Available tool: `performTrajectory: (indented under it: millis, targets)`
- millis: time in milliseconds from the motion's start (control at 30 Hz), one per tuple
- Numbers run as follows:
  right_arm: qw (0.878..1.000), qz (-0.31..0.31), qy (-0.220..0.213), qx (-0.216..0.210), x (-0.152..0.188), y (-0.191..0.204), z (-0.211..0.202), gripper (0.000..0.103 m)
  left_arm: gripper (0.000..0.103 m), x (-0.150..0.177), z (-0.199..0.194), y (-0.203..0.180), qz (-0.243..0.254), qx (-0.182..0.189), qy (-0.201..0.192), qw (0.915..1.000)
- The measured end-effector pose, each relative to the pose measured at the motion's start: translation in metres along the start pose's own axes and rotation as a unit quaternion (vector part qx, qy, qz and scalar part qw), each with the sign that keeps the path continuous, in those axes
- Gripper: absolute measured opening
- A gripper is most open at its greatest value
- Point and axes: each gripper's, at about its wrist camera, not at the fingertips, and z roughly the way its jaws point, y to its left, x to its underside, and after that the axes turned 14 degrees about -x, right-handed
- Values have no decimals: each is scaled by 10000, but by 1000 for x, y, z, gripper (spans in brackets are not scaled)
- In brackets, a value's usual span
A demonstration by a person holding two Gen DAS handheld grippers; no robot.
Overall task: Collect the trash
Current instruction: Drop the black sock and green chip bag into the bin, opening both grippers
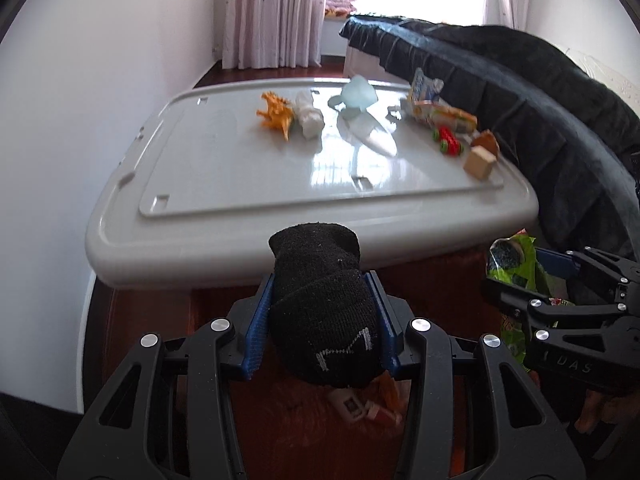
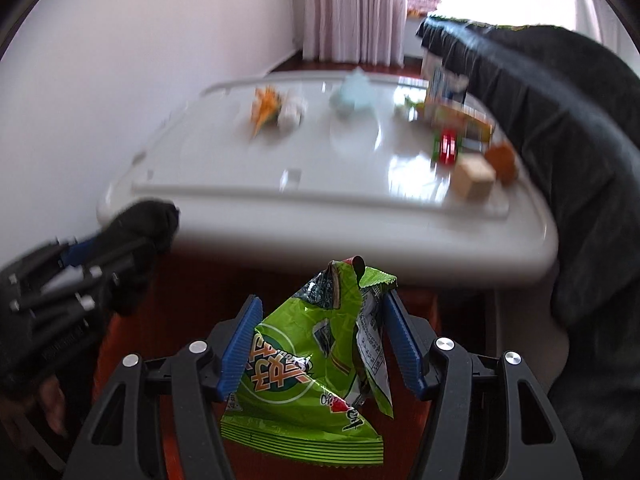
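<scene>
Trash is being held in both hands: a black sock (image 1: 324, 304) is being clenched by the left gripper (image 1: 322, 320), its long axis along the fingers, while a green wrapper (image 2: 316, 364) is being gripped by the right gripper (image 2: 320, 344). More litter is being left at twelve o'clock on the counter (image 1: 240, 184).

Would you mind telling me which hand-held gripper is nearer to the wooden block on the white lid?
Right. The right hand-held gripper, shut on the green snack wrapper, sits below the lid's right side, where the wooden block stands. The left hand-held gripper, clamping a black sock, is further left.
</scene>
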Motion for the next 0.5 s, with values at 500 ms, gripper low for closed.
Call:
performTrajectory:
  millis: [500]
  targets:
    - [9991,-65,-75,401,9,-4,-9,81,72,17,-10,9,-97,-267,126,9995]
